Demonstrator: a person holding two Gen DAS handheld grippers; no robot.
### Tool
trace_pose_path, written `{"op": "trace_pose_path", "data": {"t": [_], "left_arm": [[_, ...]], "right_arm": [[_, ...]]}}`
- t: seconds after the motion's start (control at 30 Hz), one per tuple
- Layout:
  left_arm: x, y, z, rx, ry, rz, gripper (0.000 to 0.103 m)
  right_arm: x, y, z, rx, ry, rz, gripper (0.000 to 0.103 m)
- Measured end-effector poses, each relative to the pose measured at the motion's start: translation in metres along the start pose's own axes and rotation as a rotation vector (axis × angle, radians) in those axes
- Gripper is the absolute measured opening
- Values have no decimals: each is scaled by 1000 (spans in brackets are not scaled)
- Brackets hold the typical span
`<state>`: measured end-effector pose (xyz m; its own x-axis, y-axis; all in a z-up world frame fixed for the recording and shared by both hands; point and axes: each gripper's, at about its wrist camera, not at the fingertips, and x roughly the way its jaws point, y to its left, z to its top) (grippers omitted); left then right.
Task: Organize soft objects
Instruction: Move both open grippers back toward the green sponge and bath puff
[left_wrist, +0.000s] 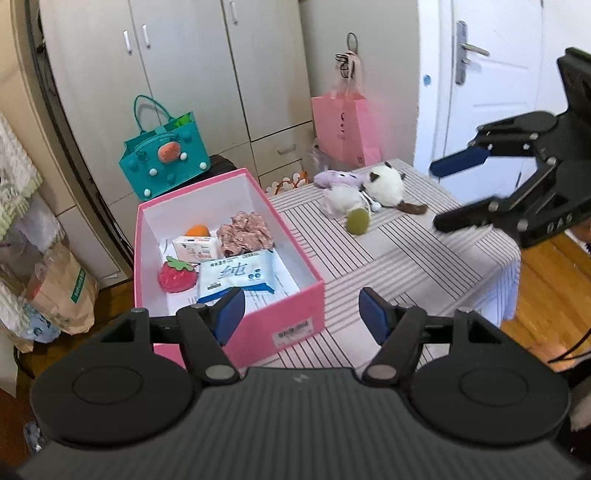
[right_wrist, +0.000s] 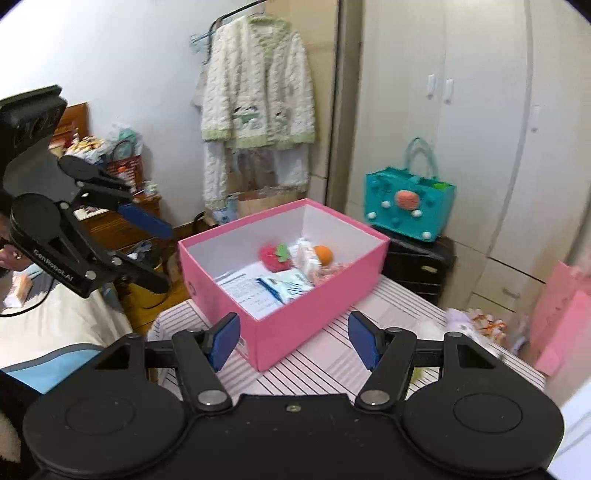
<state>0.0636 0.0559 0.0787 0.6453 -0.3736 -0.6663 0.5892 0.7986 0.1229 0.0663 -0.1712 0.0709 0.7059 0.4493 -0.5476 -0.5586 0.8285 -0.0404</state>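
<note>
"GenRobot.AI" is lettered on the left gripper (right_wrist: 168, 256), and a large blue character is printed on the wipes pack (left_wrist: 236, 278) lying in the pink box (left_wrist: 295, 306) beside a strawberry plush (left_wrist: 176, 277). Both grippers are seen wide apart and empty — the right gripper (left_wrist: 436, 195) hangs above the striped table (left_wrist: 406, 258). The plush toys (left_wrist: 365, 190) lie unobstructed on it, beyond the box, well apart from either claw.

From my left gripper (left_wrist: 301, 314), the box (left_wrist: 295, 299) sat on the desk (left_wrist: 388, 258) just ahead and to the left. In it lay a strawberry toy (left_wrist: 176, 277) and a wipes pack (left_wrist: 238, 277), a scrunchie (left_wrist: 245, 233) behind them. Farther ahead to the right, plush toys (left_wrist: 369, 192) lay together on the desk. My right gripper (left_wrist: 447, 194) hung well right of them.
</note>
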Motion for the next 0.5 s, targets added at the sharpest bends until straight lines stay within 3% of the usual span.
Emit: {"op": "trace_pose_path", "data": {"t": [0.17,0.5], "left_arm": [[2,-23,-4,26,22,-22,67],[33,-64,2,77,79,-143,68]], "right_arm": [[-31,-2,-23,19,-25,-59,70],[-45,-24,-77,110,47,-87,70]]}}
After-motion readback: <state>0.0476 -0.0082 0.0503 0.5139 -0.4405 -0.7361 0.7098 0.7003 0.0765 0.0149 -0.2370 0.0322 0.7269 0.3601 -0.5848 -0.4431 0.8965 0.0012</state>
